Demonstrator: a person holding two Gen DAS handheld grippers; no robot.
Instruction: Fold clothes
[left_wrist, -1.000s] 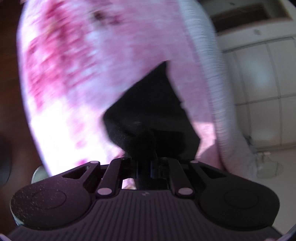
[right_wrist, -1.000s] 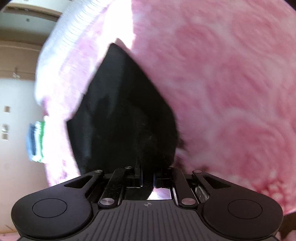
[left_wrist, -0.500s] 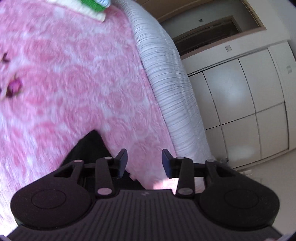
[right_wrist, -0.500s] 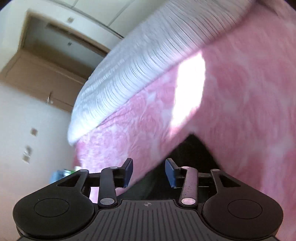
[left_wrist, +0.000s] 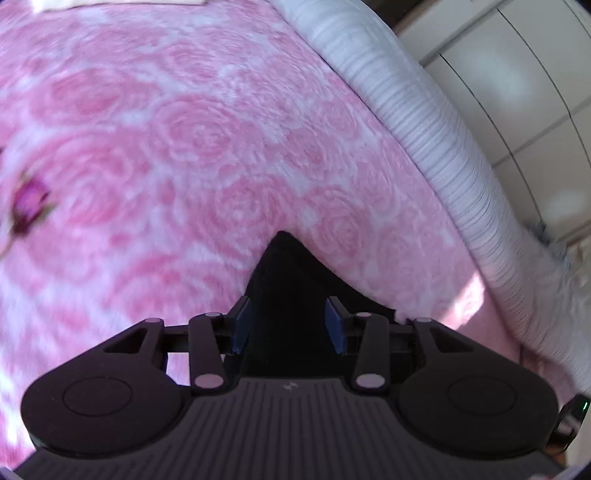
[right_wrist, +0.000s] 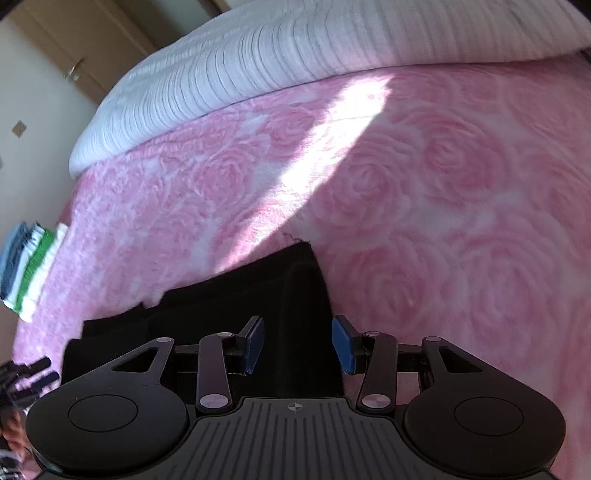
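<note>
Black garment (left_wrist: 286, 280): it lies flat on the bed; in your left view one corner points to 12 o'clock between the blue pads, and in your right view (right_wrist: 236, 306) a folded edge runs from the pads out toward 9 o'clock.
Left claw (left_wrist: 288, 325): your jaws stand spread, the cloth lying under the gap, neither pad pressing on it.
Right claw (right_wrist: 297, 345): spread as well, with the garment's corner below the gap and no pinch.
Pink blanket (left_wrist: 184, 147): a rose-patterned cover under the garment, with a sunlit patch at 12 o'clock in your right view.
White ribbed quilt (right_wrist: 295, 55): bunched along the far edge of the bed, beyond the blanket.
Folded stack (right_wrist: 29, 266): blue, white and green cloths at 9 o'clock, well apart from the garment.
Cupboard doors (left_wrist: 517, 92): pale panels at 2 o'clock, past the quilt.
</note>
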